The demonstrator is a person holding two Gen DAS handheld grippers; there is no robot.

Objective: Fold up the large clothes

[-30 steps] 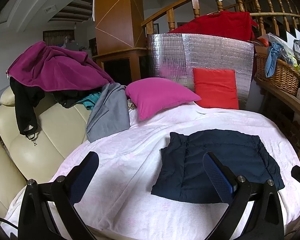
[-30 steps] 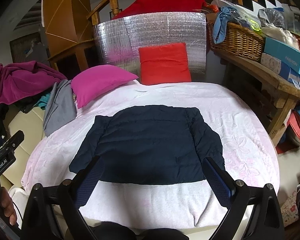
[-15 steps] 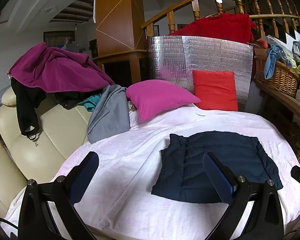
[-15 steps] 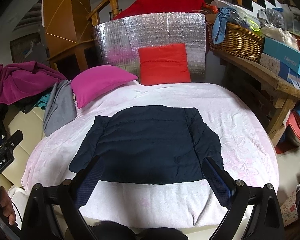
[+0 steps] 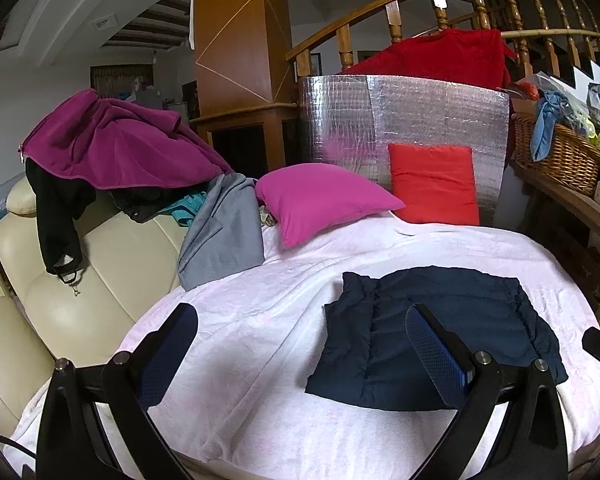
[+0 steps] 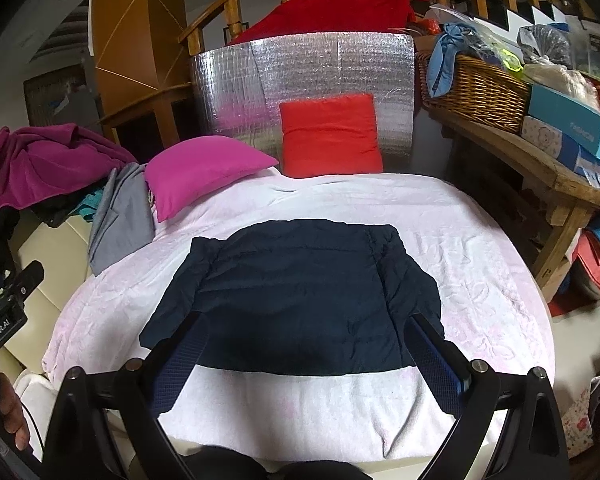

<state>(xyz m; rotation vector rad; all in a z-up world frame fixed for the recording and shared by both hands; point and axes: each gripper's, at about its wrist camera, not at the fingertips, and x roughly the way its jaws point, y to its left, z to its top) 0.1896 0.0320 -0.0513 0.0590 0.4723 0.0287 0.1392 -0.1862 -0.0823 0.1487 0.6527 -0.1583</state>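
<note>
A dark navy quilted jacket (image 6: 300, 292) lies flat on the pale pink blanket (image 6: 480, 280), sleeves folded in along its sides; it also shows in the left wrist view (image 5: 440, 332). My right gripper (image 6: 304, 364) is open and empty, held above the jacket's near hem. My left gripper (image 5: 300, 356) is open and empty, above the blanket to the left of the jacket, its right finger (image 5: 436, 356) over the jacket's left part.
A magenta pillow (image 6: 204, 172) and a red cushion (image 6: 332, 136) lean at the far end before a silver foil panel (image 6: 300, 64). Clothes (image 5: 112, 152) are piled on the cream sofa (image 5: 60, 292) at left. A wicker basket (image 6: 476, 92) and boxes sit on a wooden shelf at right.
The left wrist view has shifted slightly; the jacket lies as before. The right gripper has hardly moved.
</note>
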